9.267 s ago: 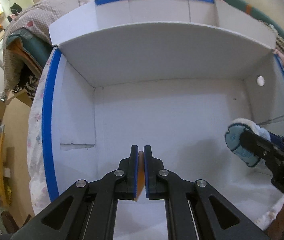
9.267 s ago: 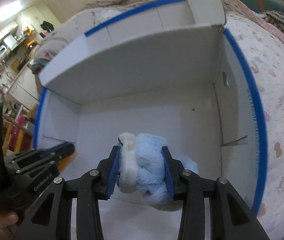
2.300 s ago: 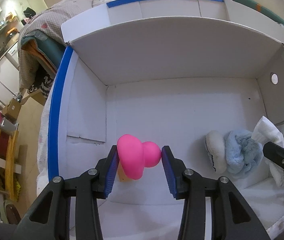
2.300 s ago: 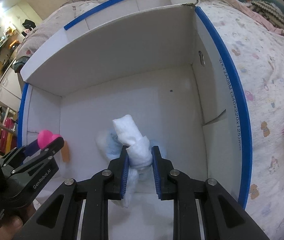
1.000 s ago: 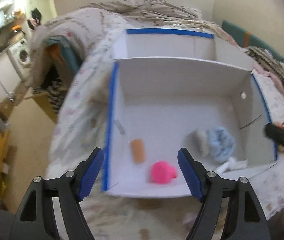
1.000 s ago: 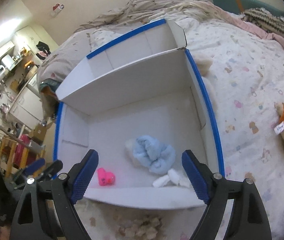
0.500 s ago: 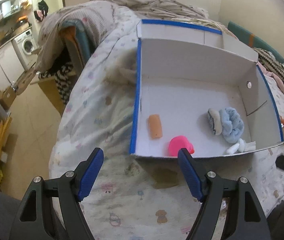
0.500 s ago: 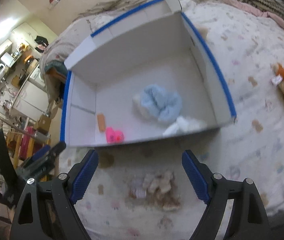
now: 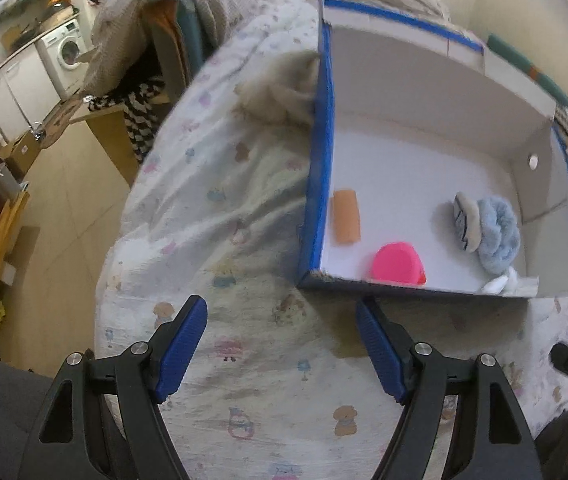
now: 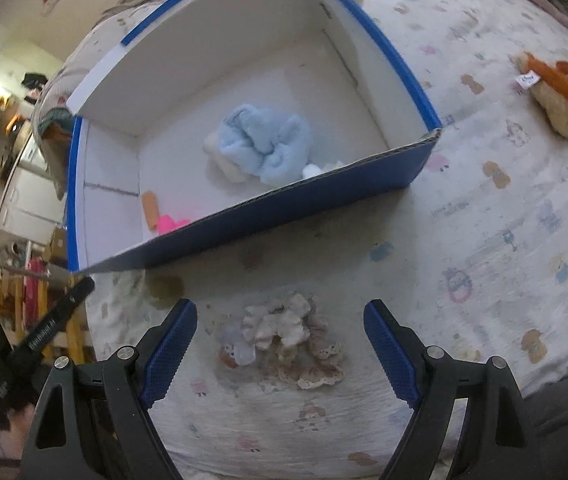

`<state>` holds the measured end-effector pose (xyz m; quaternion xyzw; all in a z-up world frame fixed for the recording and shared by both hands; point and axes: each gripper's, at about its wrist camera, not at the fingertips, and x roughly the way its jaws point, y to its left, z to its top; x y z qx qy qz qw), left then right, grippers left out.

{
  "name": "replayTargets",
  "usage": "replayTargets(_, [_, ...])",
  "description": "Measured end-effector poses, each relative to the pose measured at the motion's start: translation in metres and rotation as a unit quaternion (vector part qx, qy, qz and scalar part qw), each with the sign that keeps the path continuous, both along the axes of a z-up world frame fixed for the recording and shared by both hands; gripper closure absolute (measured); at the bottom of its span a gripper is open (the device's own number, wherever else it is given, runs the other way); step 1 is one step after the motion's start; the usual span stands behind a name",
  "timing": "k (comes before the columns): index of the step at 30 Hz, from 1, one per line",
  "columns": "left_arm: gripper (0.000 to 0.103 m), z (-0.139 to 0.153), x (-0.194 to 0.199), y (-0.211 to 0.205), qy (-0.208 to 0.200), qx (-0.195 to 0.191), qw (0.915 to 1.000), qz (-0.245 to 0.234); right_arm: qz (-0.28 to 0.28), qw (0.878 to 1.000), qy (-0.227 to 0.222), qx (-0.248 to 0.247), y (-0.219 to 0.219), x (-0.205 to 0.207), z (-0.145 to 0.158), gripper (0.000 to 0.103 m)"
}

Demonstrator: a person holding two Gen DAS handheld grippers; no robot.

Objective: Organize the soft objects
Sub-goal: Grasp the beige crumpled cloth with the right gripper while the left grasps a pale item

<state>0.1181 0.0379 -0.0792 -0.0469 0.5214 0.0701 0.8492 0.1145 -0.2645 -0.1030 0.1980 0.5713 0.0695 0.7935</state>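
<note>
A blue-and-white cardboard box (image 9: 321, 160) (image 10: 324, 196) lies on the bed. Inside it lie an orange roll (image 9: 346, 216) (image 10: 149, 205), a pink soft toy (image 9: 398, 262) (image 10: 171, 224), a light blue fluffy piece (image 9: 498, 234) (image 10: 263, 140) and a small white piece (image 9: 498, 285) (image 10: 312, 170). A beige frilly cloth (image 10: 288, 340) lies on the sheet in front of the box, between the jaws of my open, empty right gripper (image 10: 279, 344). My left gripper (image 9: 281, 344) is open and empty, above the sheet before the box's left corner.
An orange and beige plush toy (image 10: 560, 92) lies on the sheet right of the box. A fluffy beige thing (image 9: 279, 92) rests against the box's left wall. The bed's left edge drops to the floor, with a chair and clothes (image 9: 155, 52) beyond.
Both grippers have drawn back and away from the box. The frilly cloth now sits closer and between the right jaws. The left view has shifted left towards the bed's edge.
</note>
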Motion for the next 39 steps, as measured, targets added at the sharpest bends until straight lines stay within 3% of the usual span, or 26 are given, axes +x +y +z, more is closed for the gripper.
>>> replayTargets(4, [0.029,-0.028,0.012,-0.018,0.050,-0.028,0.9978,-0.034,-0.019,1.000,0.007,0.014,-0.010,0.002,-0.003,0.012])
replayTargets(9, [0.029,-0.056,0.033,-0.049,0.079,-0.003,0.9933,-0.084,-0.027,0.999,0.020,0.030,-0.016,0.004,-0.009,0.012])
replayTargets(14, [0.030,-0.079,0.042,-0.054,0.098,-0.001,0.9916,-0.084,-0.025,0.999,0.024,0.023,-0.012,0.006,-0.012,0.012])
replayTargets(15, [0.033,-0.083,0.042,-0.054,0.101,-0.003,0.9912,-0.085,-0.026,0.999,0.025,0.023,-0.012,0.005,-0.012,0.012])
replayTargets(18, [0.065,-0.087,0.042,-0.056,0.110,0.000,0.9886,-0.103,-0.029,0.999,0.029,0.021,-0.011,0.008,-0.014,0.012])
replayTargets(20, [0.077,-0.084,0.041,-0.056,0.103,0.003,0.9883,-0.112,-0.025,0.999,0.034,0.022,-0.010,0.009,-0.017,0.012])
replayTargets(21, [0.091,-0.083,0.041,-0.057,0.101,0.004,0.9884,-0.113,-0.021,0.999,0.039,0.023,-0.008,0.010,-0.020,0.012])
replayTargets(25, [0.093,-0.076,0.038,-0.050,0.098,-0.013,0.9898,-0.103,0.007,0.997,0.074,0.035,0.006,0.013,-0.037,0.013])
replayTargets(31, [0.093,-0.058,0.022,-0.032,0.080,-0.010,0.9937,-0.078,0.045,0.994,0.100,0.011,0.028,0.019,-0.056,0.032])
replayTargets(34, [0.093,-0.050,0.015,-0.028,0.072,-0.006,0.9945,-0.075,0.051,0.994,0.094,-0.002,0.033,0.023,-0.056,0.060])
replayTargets(35, [0.093,-0.049,0.011,-0.027,0.070,-0.006,0.9947,-0.076,0.055,0.994,0.091,-0.006,0.034,0.023,-0.055,0.077])
replayTargets(36, [0.093,-0.048,0.010,-0.027,0.069,-0.006,0.9947,-0.076,0.058,0.995,0.083,-0.014,0.036,0.024,-0.052,0.085])
replayTargets(39, [0.093,-0.044,0.008,-0.028,0.064,-0.009,0.9952,-0.074,0.060,0.997,0.038,-0.034,0.038,0.025,-0.033,0.089])
